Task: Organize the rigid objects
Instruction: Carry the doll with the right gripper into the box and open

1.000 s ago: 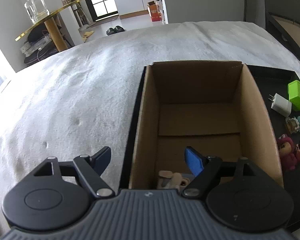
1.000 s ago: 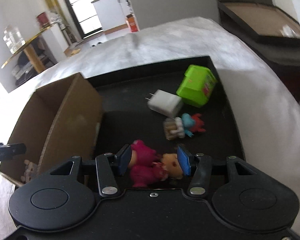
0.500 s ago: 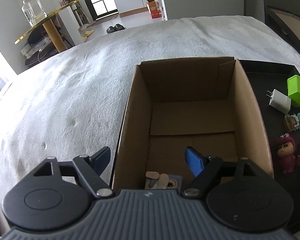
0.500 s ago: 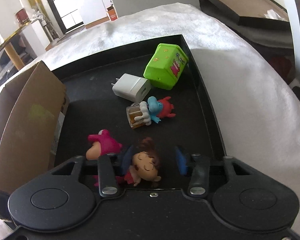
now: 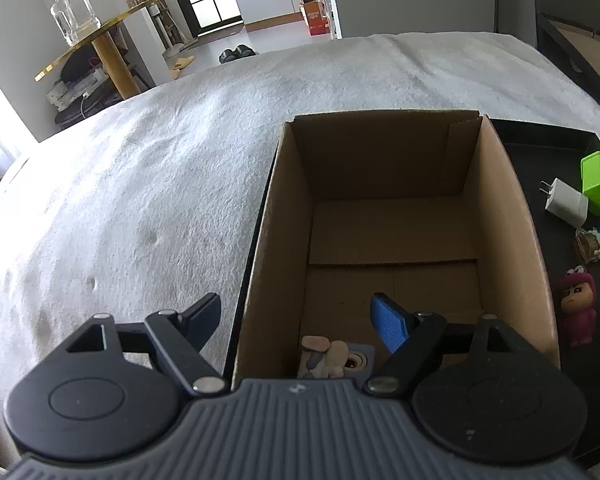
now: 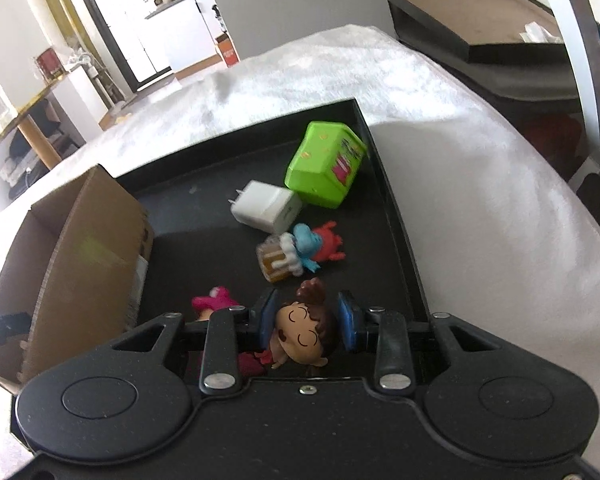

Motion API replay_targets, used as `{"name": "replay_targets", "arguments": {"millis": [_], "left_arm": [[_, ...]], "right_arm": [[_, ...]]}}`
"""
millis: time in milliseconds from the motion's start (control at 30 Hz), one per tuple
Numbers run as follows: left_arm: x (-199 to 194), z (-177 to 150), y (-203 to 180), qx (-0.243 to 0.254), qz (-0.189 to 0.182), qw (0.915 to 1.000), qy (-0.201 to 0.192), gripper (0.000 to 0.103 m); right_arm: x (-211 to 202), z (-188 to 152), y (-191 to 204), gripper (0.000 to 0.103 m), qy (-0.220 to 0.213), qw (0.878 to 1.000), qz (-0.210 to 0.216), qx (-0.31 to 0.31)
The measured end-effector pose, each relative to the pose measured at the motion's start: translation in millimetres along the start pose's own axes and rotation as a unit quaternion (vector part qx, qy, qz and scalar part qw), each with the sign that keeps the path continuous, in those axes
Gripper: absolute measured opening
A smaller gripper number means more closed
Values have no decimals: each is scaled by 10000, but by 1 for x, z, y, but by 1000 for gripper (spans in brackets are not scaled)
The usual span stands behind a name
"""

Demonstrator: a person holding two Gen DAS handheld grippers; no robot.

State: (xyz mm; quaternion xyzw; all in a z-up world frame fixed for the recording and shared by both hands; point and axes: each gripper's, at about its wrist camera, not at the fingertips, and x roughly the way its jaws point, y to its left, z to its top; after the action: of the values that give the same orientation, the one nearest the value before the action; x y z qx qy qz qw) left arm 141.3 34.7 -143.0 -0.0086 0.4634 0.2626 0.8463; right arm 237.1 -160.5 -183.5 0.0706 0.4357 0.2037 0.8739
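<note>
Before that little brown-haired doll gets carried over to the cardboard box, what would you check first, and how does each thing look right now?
1. Brown-haired doll sits between the right gripper fingers: ok.
2. Fingers firmly clamped on the doll: cannot tell; the pads are close to its head, but contact is unclear.
3. Cardboard box open on top with floor space free: ok; only one small figure lies at the near end.
4. Left gripper out of the drop path: not ok; it is open with one finger over the box.
5. Pink figure clear of the lift: cannot tell; it lies right beside the left finger.
</note>
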Motion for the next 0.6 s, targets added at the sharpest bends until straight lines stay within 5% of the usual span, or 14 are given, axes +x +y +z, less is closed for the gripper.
{"name": "replay_targets", "arguments": {"millis": [600], "left_arm": [[3,-13,25,-281,-196,9994,-68,80]], "right_arm": [[-8,14,57,32,-252,9980,392,-435]]}}
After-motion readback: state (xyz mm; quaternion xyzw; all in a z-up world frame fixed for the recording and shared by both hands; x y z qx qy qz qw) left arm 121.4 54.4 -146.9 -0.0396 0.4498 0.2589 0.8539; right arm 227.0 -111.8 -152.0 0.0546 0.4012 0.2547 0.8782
